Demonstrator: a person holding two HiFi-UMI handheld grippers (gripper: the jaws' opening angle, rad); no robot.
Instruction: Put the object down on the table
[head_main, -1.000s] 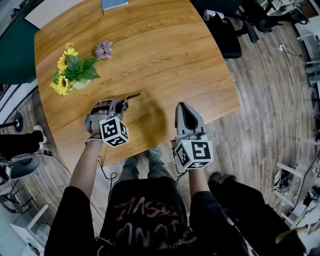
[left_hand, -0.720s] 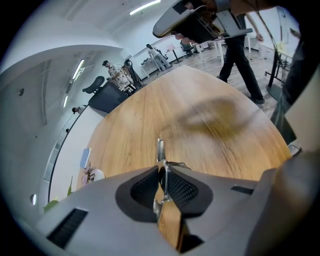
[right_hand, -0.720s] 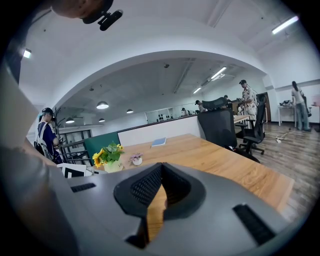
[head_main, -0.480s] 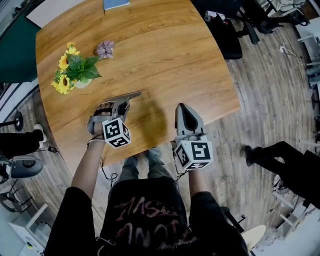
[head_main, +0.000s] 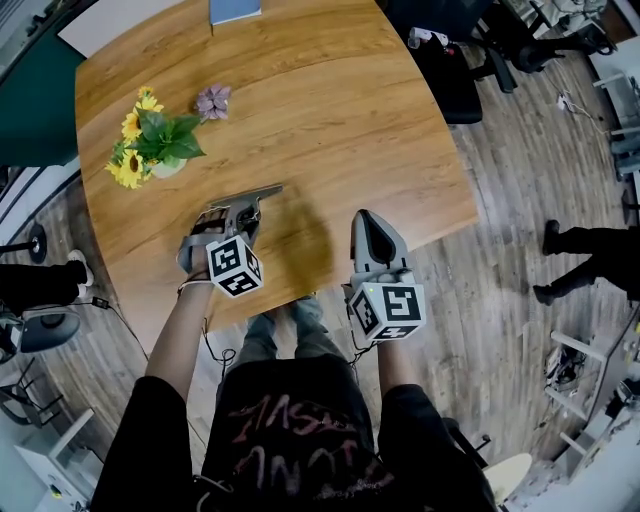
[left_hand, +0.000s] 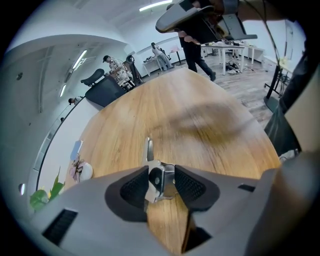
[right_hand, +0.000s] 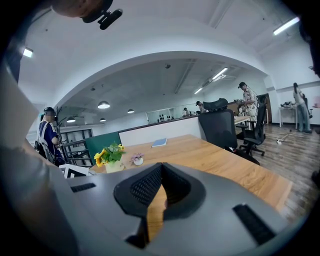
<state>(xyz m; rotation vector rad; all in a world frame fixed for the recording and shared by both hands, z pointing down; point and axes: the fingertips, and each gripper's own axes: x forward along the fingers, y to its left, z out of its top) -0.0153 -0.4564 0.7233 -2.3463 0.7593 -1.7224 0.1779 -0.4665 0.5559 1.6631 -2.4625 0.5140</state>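
Release step in hand. The left claw (left_hand: 163, 184) has just been opening and now stands released. The metal tool (left_hand: 149, 150) lies between its jaws on the surface (head_main: 330, 110). The right claw (right_hand: 160, 168) is clenched, empty. Next move, by judgement: back the left claw off without dragging the tool.

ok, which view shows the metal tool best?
Left gripper view: the metal tool sits close up between the left gripper's jaws, which have just been opening. Head view shows only its thin end; right gripper view shows none of it.
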